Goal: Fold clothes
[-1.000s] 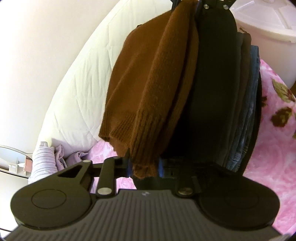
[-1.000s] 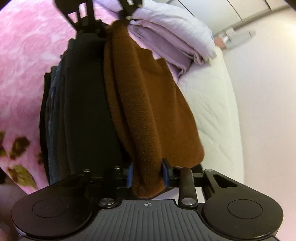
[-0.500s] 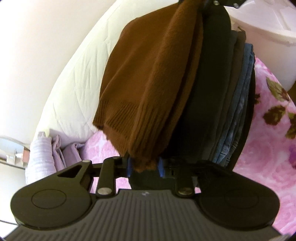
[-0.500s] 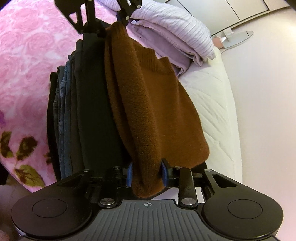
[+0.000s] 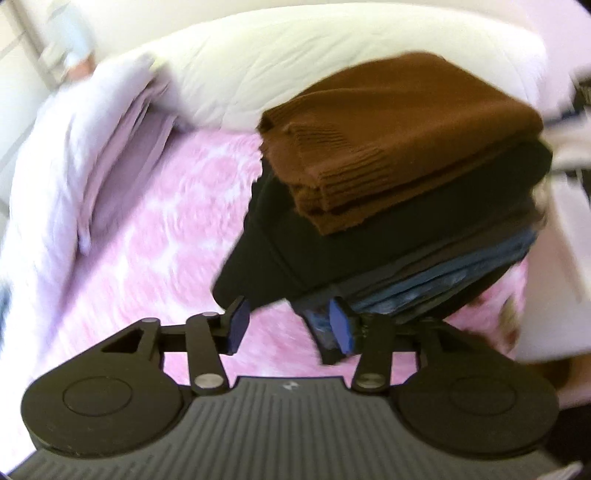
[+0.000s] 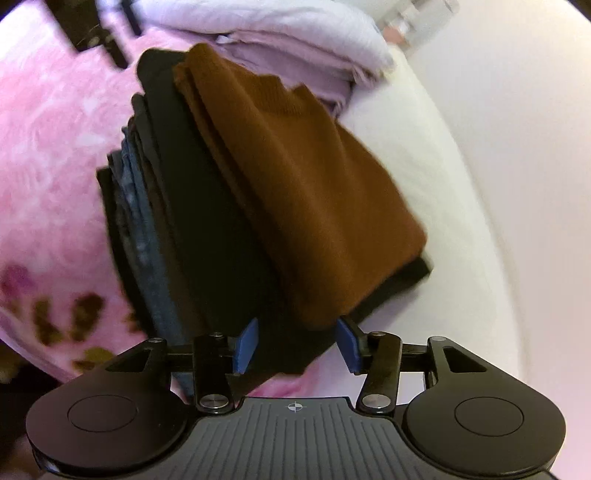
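A folded brown knit sweater [image 5: 399, 136] lies on top of a stack of folded clothes: a black garment [image 5: 332, 251] under it, then dark and blue denim pieces [image 5: 443, 273]. The stack rests on a pink flowered blanket [image 5: 155, 236]. My left gripper [image 5: 290, 325] is open and empty, just in front of the stack's lower corner. In the right wrist view the sweater [image 6: 306, 184] tops the same stack [image 6: 207, 221]. My right gripper [image 6: 295, 345] is open and empty, its blue pads [image 6: 245, 345] on either side of the stack's near edge.
A white quilted pillow [image 5: 295, 55] lies behind the stack. Folded lilac bedding [image 5: 74, 158] sits to the left, also seen in the right wrist view [image 6: 280, 40]. A white container [image 5: 554, 258] stands at the right. The other gripper's dark frame [image 6: 96, 33] shows blurred at top left.
Both grippers were shut on the brown sweater, holding it over the stack. Both have opened and drawn back; the sweater now lies on top of the stack. The left view has swung round.
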